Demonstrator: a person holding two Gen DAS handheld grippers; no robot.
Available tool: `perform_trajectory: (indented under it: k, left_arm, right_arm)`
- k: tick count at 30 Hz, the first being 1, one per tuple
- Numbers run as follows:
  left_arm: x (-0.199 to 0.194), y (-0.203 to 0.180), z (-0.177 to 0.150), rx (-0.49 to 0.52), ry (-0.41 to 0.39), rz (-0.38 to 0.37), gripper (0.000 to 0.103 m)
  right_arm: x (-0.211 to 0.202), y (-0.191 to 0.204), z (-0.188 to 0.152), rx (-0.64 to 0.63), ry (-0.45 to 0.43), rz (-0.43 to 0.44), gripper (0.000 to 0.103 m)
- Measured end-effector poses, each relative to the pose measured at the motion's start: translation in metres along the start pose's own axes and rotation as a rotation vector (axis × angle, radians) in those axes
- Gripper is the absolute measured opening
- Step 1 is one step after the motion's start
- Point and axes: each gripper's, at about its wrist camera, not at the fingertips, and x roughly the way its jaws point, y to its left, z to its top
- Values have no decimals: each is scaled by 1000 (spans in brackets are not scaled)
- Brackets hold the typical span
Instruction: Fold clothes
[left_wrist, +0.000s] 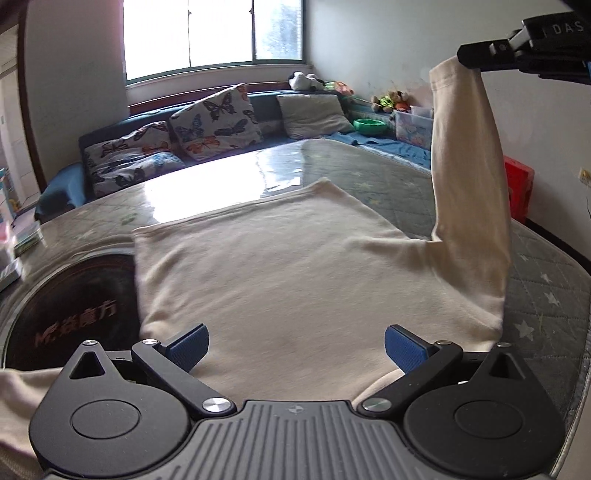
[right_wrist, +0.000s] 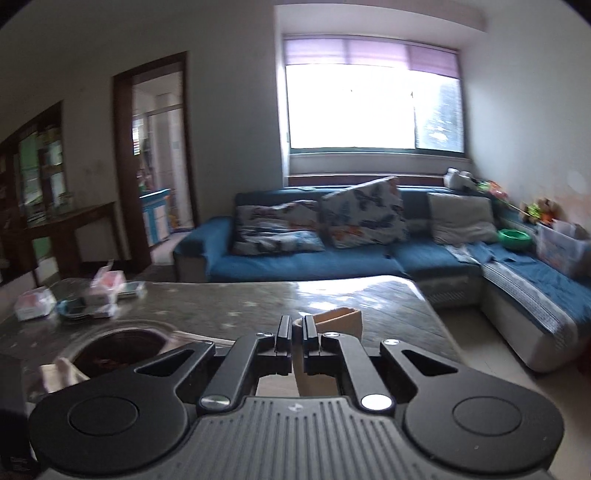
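My right gripper (right_wrist: 296, 328) pinches the cream shirt's (left_wrist: 295, 273) sleeve cuff (left_wrist: 448, 72) — limp, light cloth; my left gripper (left_wrist: 295, 345) hovers wide open, empty, over the desk (left_wrist: 546, 291).

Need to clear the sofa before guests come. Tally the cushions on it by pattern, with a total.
Butterfly-print cushions: 3
Plain grey cushion: 1
Total: 4, all on the blue sofa

Cream garment (left_wrist: 280, 273) lower edge hidden behind left gripper (left_wrist: 295, 345), table boxes (right_wrist: 70, 301) blurred
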Motion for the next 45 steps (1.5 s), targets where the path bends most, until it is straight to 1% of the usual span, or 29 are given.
perform_trajectory:
  k: [7,9,10,13,14,15,19,20,22,23,25,26,27,28,30,33,35,38,40,41,43,45]
  left_arm:
    - [-17,29,-19,-49,-5,42,103]
    - [-20,35,-24,-59,-3,53,103]
    - [-22,37,-26,-64,-3,57,103]
    - [-26,44,-32,-76,-1,73,103]
    - [-27,46,-34,-81,0,77,103]
    - [-28,48,-35,-85,2,81,103]
    - [-31,50,-34,-93,-2,80,103]
    - [-32,49,-34,-94,-8,73,103]
    - [-33,46,-31,-87,-21,58,103]
    - [-33,44,-29,-80,-27,55,103]
    - [-31,41,-26,-67,-36,51,103]
    - [-29,39,-25,-61,-39,49,103]
    - [-28,39,-24,-59,-41,44,103]
    - [-26,37,-22,-58,-41,37,103]
    - [-23,35,-20,-55,-41,22,103]
    - [-17,32,-17,-42,-45,9,102]
    - [-13,33,-16,-46,-40,-1,101]
    - [-7,34,-15,-62,-30,-23,96]
    - [-5,34,-16,-60,-28,-18,92]
    - [-4,34,-16,-58,-26,-16,88]
    - [-2,34,-17,-58,-15,-28,84]
    - [-1,34,-18,-62,-5,-38,76]
  right_arm:
    - [33,81,-10,-86,69,154,4]
    - [44,101,-18,-103,104,193,4]
    - [48,109,-23,-103,130,221,5]
    - [48,119,-32,-111,164,255,10]
    - [48,123,-35,-114,175,266,14]
    - [48,126,-39,-117,186,277,14]
    - [36,113,-35,-138,162,239,17]
    - [32,101,-34,-138,157,198,18]
    - [31,88,-34,-136,166,149,18]
    - [30,71,-38,-137,189,98,20]
    - [30,55,-47,-154,217,33,26]
    - [31,46,-56,-157,247,5,26]
    - [32,43,-59,-154,260,0,26]
    - [34,34,-72,-136,306,-3,26]
    - [36,29,-90,-134,351,-5,26]
    - [38,26,-110,-125,389,11,29]
    - [41,25,-116,-118,391,21,30]
    - [44,23,-121,-97,390,40,32]
    - [48,22,-122,-91,389,49,32]
    - [50,21,-122,-90,389,50,33]
    - [52,20,-122,-84,391,55,33]
    - [54,19,-121,-83,390,58,33]
